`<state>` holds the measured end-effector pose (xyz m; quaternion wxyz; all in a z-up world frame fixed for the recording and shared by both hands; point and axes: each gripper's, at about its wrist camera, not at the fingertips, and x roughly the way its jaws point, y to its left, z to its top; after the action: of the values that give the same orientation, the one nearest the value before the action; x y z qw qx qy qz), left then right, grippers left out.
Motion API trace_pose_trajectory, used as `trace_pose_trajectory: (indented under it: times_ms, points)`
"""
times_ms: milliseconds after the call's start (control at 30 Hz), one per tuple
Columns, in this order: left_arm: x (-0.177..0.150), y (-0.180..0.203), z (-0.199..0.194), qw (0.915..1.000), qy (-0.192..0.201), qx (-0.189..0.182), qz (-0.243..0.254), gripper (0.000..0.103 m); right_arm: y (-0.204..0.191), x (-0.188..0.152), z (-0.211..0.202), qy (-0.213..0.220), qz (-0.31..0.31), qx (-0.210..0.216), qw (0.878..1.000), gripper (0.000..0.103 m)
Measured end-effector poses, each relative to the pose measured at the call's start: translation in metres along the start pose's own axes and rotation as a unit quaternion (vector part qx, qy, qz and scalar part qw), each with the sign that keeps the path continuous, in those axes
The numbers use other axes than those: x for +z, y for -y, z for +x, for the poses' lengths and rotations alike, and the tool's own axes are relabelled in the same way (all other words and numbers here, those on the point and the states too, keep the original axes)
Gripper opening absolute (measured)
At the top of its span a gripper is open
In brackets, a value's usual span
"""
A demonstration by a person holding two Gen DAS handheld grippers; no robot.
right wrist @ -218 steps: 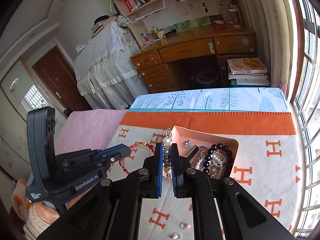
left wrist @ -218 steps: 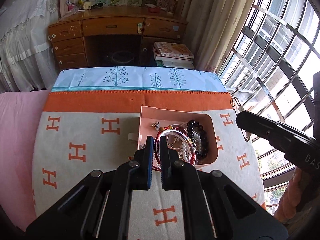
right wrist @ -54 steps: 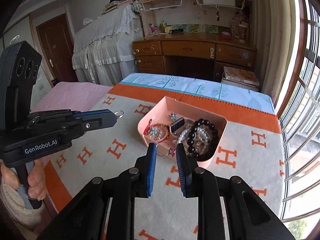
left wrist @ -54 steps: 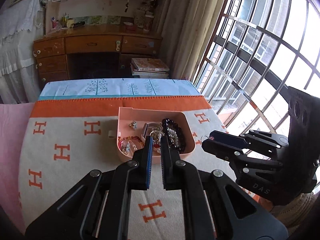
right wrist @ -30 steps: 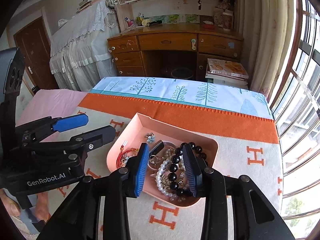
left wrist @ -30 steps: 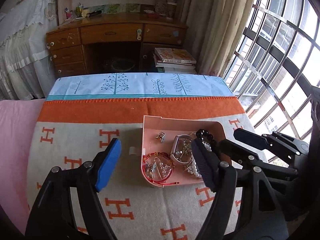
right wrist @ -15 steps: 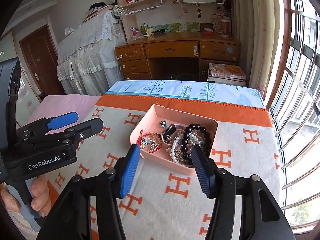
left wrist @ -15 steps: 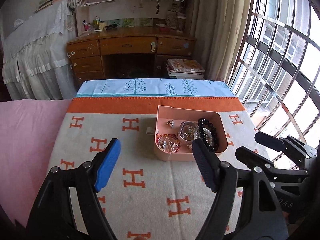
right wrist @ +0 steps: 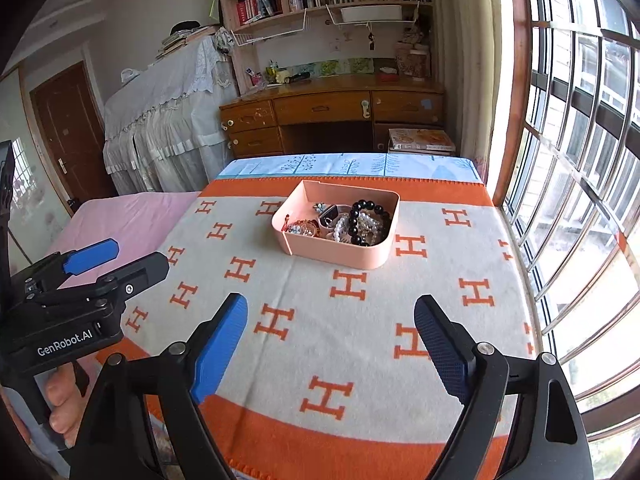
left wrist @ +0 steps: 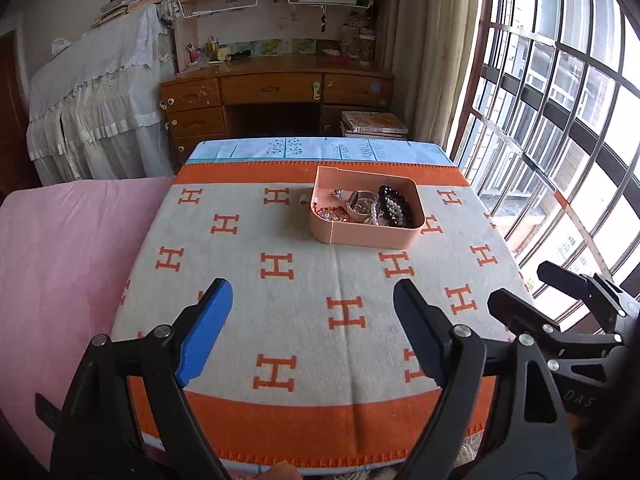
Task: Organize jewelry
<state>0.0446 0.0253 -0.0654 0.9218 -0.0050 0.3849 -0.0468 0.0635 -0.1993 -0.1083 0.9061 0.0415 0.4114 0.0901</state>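
A pink tray (left wrist: pixel 367 237) sits on the far part of the H-patterned blanket (left wrist: pixel 304 280). It holds a black bead bracelet (left wrist: pixel 394 204), a pearl strand, a red cord bracelet (left wrist: pixel 332 213) and small pieces. It also shows in the right wrist view (right wrist: pixel 334 255) with the black beads (right wrist: pixel 354 216). My left gripper (left wrist: pixel 312 334) is wide open and empty, well back from the tray near the blanket's front edge. My right gripper (right wrist: pixel 332 344) is wide open and empty, also well back from the tray.
A small white tag (left wrist: pixel 304 200) lies left of the tray. A pink sheet (left wrist: pixel 68 264) lies to the left. A wooden desk (left wrist: pixel 276 96) and stacked books (left wrist: pixel 374 122) stand beyond the bed. Barred windows (left wrist: pixel 560 128) run along the right.
Both grippers have pulled back and up from the tray and opened wide. The jewelry they held earlier now lies in the tray.
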Motion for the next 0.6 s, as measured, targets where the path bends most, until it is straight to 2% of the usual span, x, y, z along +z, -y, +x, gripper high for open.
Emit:
trace_pose_trajectory:
  times_ms: [167,300,600]
  points:
    - [-0.011,0.014,-0.027,0.9999,0.0,0.013,0.007,0.081,-0.001,-0.017,-0.036,0.014,0.031,0.008,0.999,0.095]
    - [-0.015,0.026,-0.038,0.9988,0.005,0.045,0.02,0.081,-0.006,-0.025,-0.057,0.027,0.031,0.001,0.999,0.096]
    - [-0.022,0.026,-0.047,0.9985,0.006,0.055,0.006,0.081,-0.015,-0.032,-0.088,0.05,0.025,-0.01,0.998,0.096]
